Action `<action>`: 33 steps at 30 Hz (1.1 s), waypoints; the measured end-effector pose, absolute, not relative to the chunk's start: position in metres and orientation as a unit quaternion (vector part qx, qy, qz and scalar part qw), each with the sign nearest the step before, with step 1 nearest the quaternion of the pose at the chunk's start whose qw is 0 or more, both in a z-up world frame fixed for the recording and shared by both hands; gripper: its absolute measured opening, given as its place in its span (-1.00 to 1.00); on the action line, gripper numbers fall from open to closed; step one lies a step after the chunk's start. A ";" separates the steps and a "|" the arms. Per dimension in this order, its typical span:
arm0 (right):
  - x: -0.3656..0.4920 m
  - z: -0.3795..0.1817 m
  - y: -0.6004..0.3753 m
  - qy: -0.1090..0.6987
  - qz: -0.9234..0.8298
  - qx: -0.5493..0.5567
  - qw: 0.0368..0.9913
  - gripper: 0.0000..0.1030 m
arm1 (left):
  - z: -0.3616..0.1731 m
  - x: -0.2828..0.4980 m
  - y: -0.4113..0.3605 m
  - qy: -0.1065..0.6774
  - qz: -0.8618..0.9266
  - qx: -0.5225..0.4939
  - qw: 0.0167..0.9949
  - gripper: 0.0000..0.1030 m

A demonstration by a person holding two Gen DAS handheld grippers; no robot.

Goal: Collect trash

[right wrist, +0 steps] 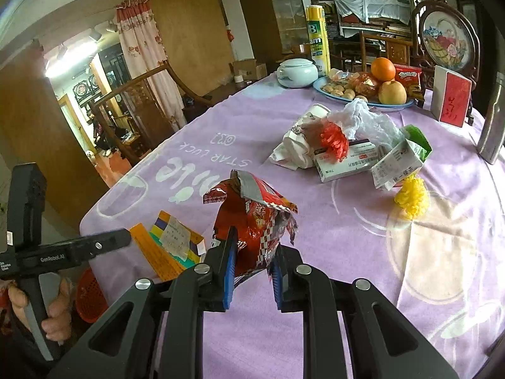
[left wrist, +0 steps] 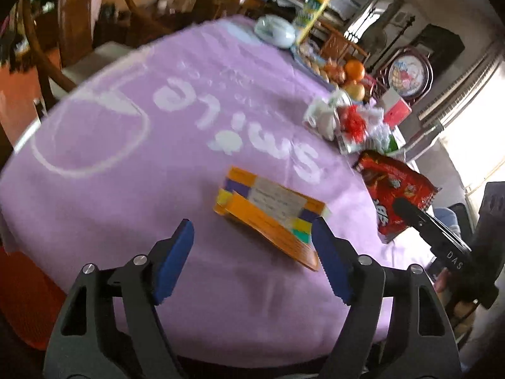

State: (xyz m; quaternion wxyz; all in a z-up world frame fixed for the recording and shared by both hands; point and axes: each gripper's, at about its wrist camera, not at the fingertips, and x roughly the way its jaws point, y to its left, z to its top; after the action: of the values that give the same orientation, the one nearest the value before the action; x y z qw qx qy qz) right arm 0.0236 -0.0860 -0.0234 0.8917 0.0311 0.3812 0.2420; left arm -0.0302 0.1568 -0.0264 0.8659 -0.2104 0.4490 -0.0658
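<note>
Red snack bag (right wrist: 252, 218) is being pinched low down between the fingers of the right gripper (right wrist: 252, 271), fingers drawn in close on its crumpled base, torn top standing up; judged as being lifted or readied for carrying off as trash. Bag is being held just right of the flattened orange box (right wrist: 167, 246), which is lying on the purple-clothed table (left wrist: 126, 145) near its front edge.

Left gripper (left wrist: 252, 259) is being held wide open, nothing between its fingers; right finger tip (left wrist: 325, 237) is overlapping the orange box's near corner in view, contact cannot be told. Judged as being lined up to take the box next, flat lie probably calling for an edge grab.

More trash is being left in a heap beyond the orange box, toward the table's far right: crumpled white paper cup (right wrist: 303, 132), clear plastic bag (right wrist: 366, 120), red netting (right wrist: 334, 139), small white cartons (right wrist: 344, 161), yellow netting ball (right wrist: 410, 199). Fruit plate (right wrist: 322, 93) further back is likely not trash.

A red basket (right wrist: 90, 297) is being seen below the table edge, left of the orange box, probably the bin; that would explain why the bag is being kept near this edge.
</note>
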 end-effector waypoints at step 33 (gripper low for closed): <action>-0.022 -0.014 -0.006 0.384 0.382 -0.007 0.840 -0.62 | 0.023 -0.124 0.206 0.357 0.162 -0.120 0.912 -0.72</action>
State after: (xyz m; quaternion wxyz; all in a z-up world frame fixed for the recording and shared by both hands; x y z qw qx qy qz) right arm -0.0219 -0.0059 -0.0145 0.8404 -0.0067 0.3840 0.3824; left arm -0.1242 0.2062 0.0228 0.9122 -0.1199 0.3567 0.1621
